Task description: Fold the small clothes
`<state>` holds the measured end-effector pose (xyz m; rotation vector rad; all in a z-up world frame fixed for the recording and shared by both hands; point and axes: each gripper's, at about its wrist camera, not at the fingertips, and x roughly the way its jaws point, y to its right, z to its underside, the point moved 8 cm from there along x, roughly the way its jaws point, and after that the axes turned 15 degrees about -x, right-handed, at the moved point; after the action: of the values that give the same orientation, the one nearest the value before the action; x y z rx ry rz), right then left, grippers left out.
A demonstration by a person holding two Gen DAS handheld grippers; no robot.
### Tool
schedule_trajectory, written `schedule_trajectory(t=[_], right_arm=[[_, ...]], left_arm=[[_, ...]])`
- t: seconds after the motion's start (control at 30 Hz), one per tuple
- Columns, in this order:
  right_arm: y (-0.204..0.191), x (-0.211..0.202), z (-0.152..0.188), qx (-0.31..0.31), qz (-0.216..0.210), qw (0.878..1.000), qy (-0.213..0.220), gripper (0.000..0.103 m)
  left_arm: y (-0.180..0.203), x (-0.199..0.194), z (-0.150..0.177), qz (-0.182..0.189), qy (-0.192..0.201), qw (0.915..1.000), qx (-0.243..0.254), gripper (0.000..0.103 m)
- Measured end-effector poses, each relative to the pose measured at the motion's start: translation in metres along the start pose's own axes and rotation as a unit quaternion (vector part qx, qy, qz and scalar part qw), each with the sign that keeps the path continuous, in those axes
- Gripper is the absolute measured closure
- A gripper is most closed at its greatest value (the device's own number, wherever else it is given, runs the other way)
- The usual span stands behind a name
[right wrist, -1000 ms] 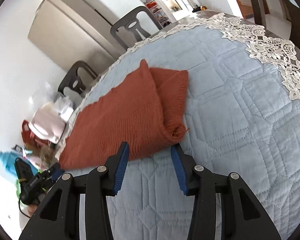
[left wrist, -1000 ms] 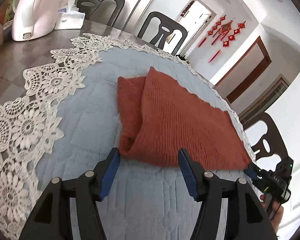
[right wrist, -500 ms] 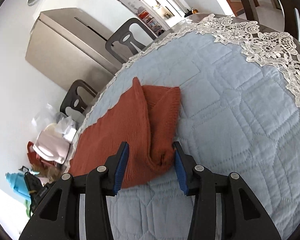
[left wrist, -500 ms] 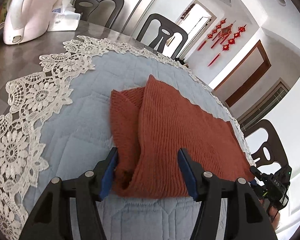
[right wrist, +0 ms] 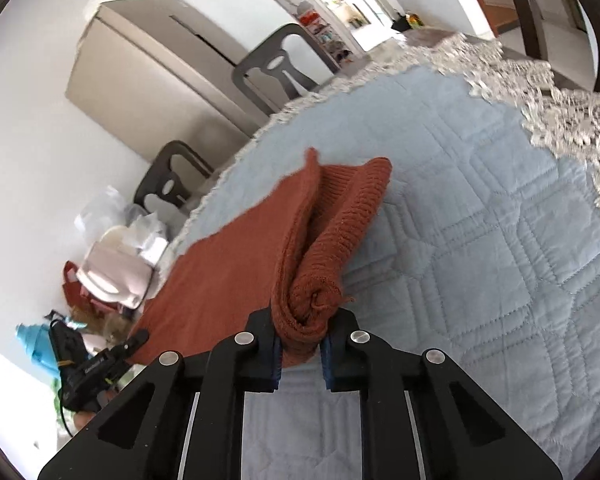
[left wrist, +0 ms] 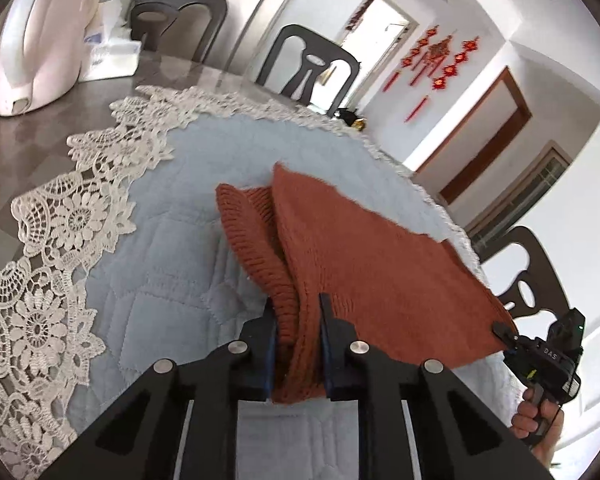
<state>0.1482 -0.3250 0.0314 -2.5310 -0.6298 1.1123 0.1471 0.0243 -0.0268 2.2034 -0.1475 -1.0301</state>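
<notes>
The left gripper (left wrist: 296,322) has just closed its jaws, and now they pinch a near corner of the rust-red knit top (left wrist: 364,264). The ribbed edge of the top is bunched up between the two blue pads. From these jaws the cloth runs away and to the right, partly lifted off the light blue quilted mat (left wrist: 172,248).

The right gripper (right wrist: 302,344) has also just closed its jaws. They squeeze the other near corner of the knit top (right wrist: 236,264), which is rolled into a thick wad between the pads. From these jaws the cloth stretches away and to the left.

The mat has a white lace border (left wrist: 60,240) and covers the worktop (left wrist: 28,136). Far beyond the left jaws, to the left, stand a white kettle (left wrist: 40,36) and a tissue pack (left wrist: 112,56). Dark chairs (left wrist: 308,64) stand around the far side.

In the left view, the person's hand (left wrist: 536,420) shows low on the right, holding the other gripper's handle.
</notes>
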Motion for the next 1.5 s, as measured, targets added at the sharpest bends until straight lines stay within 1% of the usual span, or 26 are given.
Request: schedule_trajectory(t=[0.17, 0.27, 0.43, 0.57, 0.67, 0.73, 0.8, 0.9, 0.97, 1.03, 1.07, 1.1, 1.17, 1.27, 1.37, 1.4, 1.43, 1.5], right_arm=[[-0.014, -0.021, 0.006, -0.01, -0.011, 1.0, -0.001, 0.088], [-0.016, -0.036, 0.018, -0.004, -0.018, 1.0, -0.008, 0.088], [-0.017, -0.056, 0.038, 0.006, -0.018, 1.0, -0.016, 0.088], [-0.012, -0.057, 0.057, 0.01, -0.004, 0.999, -0.032, 0.088], [0.004, -0.048, 0.073, 0.028, 0.006, 0.998, -0.048, 0.088], [0.007, -0.045, 0.078, 0.034, 0.004, 0.998, -0.051, 0.086], [0.006, -0.049, 0.08, 0.024, 0.013, 0.998, -0.052, 0.083], [0.0, -0.065, 0.075, -0.017, 0.042, 0.998, -0.045, 0.079], [-0.004, -0.08, 0.067, -0.047, 0.067, 0.996, -0.029, 0.077], [-0.011, -0.092, 0.056, -0.083, 0.107, 0.991, -0.007, 0.077], [-0.015, -0.093, 0.052, -0.096, 0.116, 0.989, 0.002, 0.077], [-0.02, -0.092, 0.048, -0.108, 0.119, 0.987, 0.009, 0.077], [-0.029, -0.082, 0.046, -0.126, 0.109, 0.986, 0.011, 0.077], [-0.035, -0.053, 0.05, -0.148, 0.109, 0.983, -0.01, 0.077], [-0.022, -0.026, 0.058, -0.156, 0.121, 0.979, -0.043, 0.078], [-0.016, -0.022, 0.059, -0.159, 0.131, 0.978, -0.043, 0.085], [-0.015, -0.024, 0.058, -0.154, 0.126, 0.979, -0.04, 0.085], [-0.014, -0.028, 0.056, -0.149, 0.126, 0.98, -0.039, 0.085]], left_arm=[[0.003, -0.017, 0.013, 0.018, -0.013, 0.9998, 0.001, 0.084], [-0.002, -0.028, 0.028, 0.026, -0.025, 0.9994, -0.003, 0.084], [-0.007, -0.048, 0.053, 0.031, -0.032, 0.999, 0.001, 0.084], [-0.014, -0.049, 0.071, 0.019, -0.038, 0.999, 0.017, 0.084], [-0.03, -0.038, 0.079, 0.003, -0.052, 0.9986, 0.008, 0.084], [-0.033, -0.037, 0.081, 0.003, -0.05, 0.9987, 0.009, 0.083], [-0.031, -0.041, 0.081, -0.004, -0.047, 0.9987, 0.016, 0.081], [-0.031, -0.057, 0.079, -0.009, -0.03, 0.9991, 0.03, 0.08], [-0.031, -0.069, 0.073, -0.021, -0.007, 0.999, 0.039, 0.08], [-0.027, -0.077, 0.066, -0.028, 0.012, 0.9983, 0.049, 0.08], [-0.023, -0.079, 0.063, -0.028, 0.019, 0.9979, 0.055, 0.08], [-0.016, -0.078, 0.062, -0.027, 0.025, 0.9973, 0.063, 0.08], [-0.003, -0.072, 0.063, -0.024, 0.027, 0.9959, 0.083, 0.08], [0.015, -0.053, 0.069, -0.02, 0.016, 0.9934, 0.112, 0.08], [0.014, -0.031, 0.076, -0.041, 0.002, 0.9913, 0.125, 0.08], [0.01, -0.024, 0.078, -0.051, -0.004, 0.9907, 0.126, 0.08], [0.007, -0.021, 0.08, -0.055, -0.006, 0.9905, 0.126, 0.08], [0.008, -0.027, 0.079, -0.05, -0.002, 0.9909, 0.125, 0.08]])
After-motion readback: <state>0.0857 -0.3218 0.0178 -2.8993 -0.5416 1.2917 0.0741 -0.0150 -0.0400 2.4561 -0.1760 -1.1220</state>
